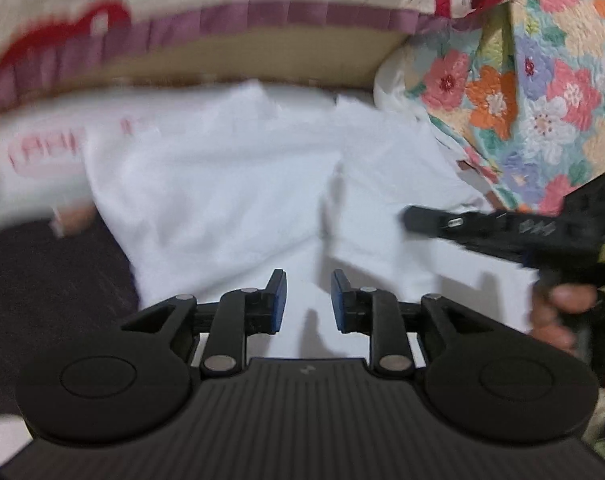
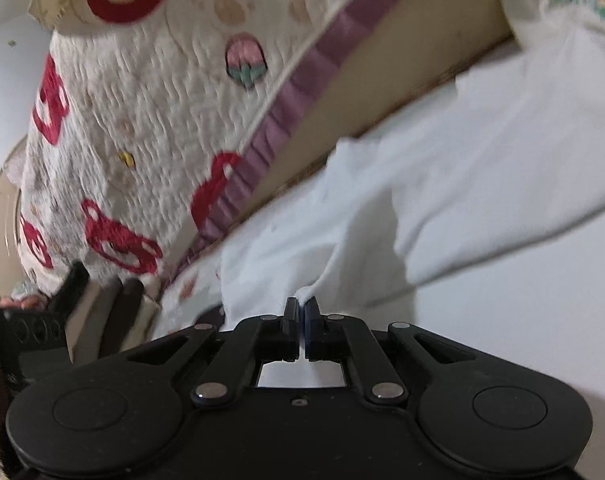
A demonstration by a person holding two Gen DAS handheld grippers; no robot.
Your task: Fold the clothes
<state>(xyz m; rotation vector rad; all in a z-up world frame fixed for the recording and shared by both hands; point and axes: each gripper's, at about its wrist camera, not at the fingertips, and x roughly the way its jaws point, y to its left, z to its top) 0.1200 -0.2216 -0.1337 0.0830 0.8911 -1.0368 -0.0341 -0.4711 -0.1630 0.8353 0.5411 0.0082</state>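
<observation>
A white garment (image 1: 222, 184) lies rumpled on a white surface, with a faint red print near its left end. My left gripper (image 1: 307, 300) is open just above the garment's near edge, with nothing between its blue pads. In the left wrist view my right gripper (image 1: 414, 216) reaches in from the right over the cloth, held by a hand (image 1: 558, 312). In the right wrist view my right gripper (image 2: 301, 305) is shut on a pinched fold of the white garment (image 2: 442, 184), which rises in a small peak at the fingertips.
A cream quilt with red bear figures and a purple ruffle (image 1: 262, 16) hangs over a mattress edge behind the garment. A floral quilt (image 1: 542, 92) is bunched at the right. A dark patch (image 1: 42, 288) lies at the left.
</observation>
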